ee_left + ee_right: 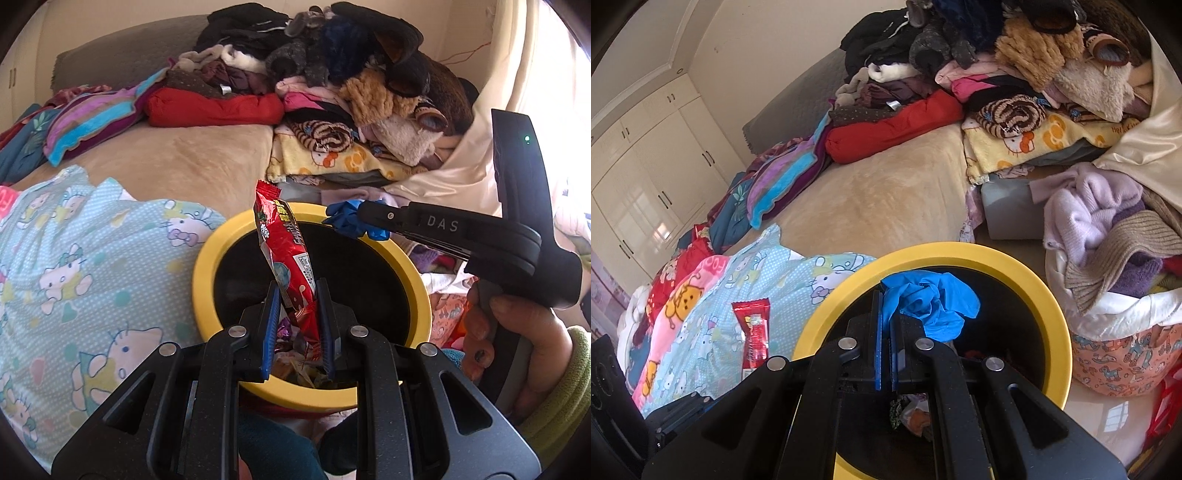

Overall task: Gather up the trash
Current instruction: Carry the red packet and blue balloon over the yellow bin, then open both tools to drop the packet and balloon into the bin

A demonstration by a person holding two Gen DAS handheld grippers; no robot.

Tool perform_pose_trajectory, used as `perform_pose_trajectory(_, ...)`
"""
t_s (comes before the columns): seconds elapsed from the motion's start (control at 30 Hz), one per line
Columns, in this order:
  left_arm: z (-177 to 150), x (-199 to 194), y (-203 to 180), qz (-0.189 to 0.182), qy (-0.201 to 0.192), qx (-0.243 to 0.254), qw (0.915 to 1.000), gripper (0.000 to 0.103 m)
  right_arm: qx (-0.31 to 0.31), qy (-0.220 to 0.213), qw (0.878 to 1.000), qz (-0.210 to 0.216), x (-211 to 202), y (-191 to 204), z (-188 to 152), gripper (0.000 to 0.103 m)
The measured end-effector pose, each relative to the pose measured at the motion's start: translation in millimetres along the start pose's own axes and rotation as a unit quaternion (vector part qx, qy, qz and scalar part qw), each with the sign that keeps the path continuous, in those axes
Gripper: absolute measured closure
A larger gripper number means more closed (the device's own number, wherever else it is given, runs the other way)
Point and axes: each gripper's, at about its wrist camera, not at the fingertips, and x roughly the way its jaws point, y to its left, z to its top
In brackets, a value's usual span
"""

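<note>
Left gripper (297,314), lower centre, clamped on a red snack wrapper (284,243) standing upright over the yellow-rimmed bin (207,258). Right gripper (885,325), jaws together on a crumpled blue glove (931,302) above the bin's dark mouth; bin contents possibly wrappers, indistinct.

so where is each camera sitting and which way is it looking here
Left wrist: sits on the left gripper, looking forward and down into the yellow-rimmed bin beside the bed; it is shut on a red snack wrapper. The right gripper and the person's hand show.

Right wrist: sits on the right gripper, looking down over the same bin; it is shut on a blue glove.

Shared: bin, glove, wrapper, clothes pile.
</note>
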Motion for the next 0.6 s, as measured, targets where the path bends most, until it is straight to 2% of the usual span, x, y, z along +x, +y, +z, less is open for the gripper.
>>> perform_pose_trajectory(0.6, -1, 42, -1, -0.004, 0.038, -0.008, 0.9993, 0.087, 0.011, 0.03, 0.999, -0.008, 17, -17, -5, 0.099)
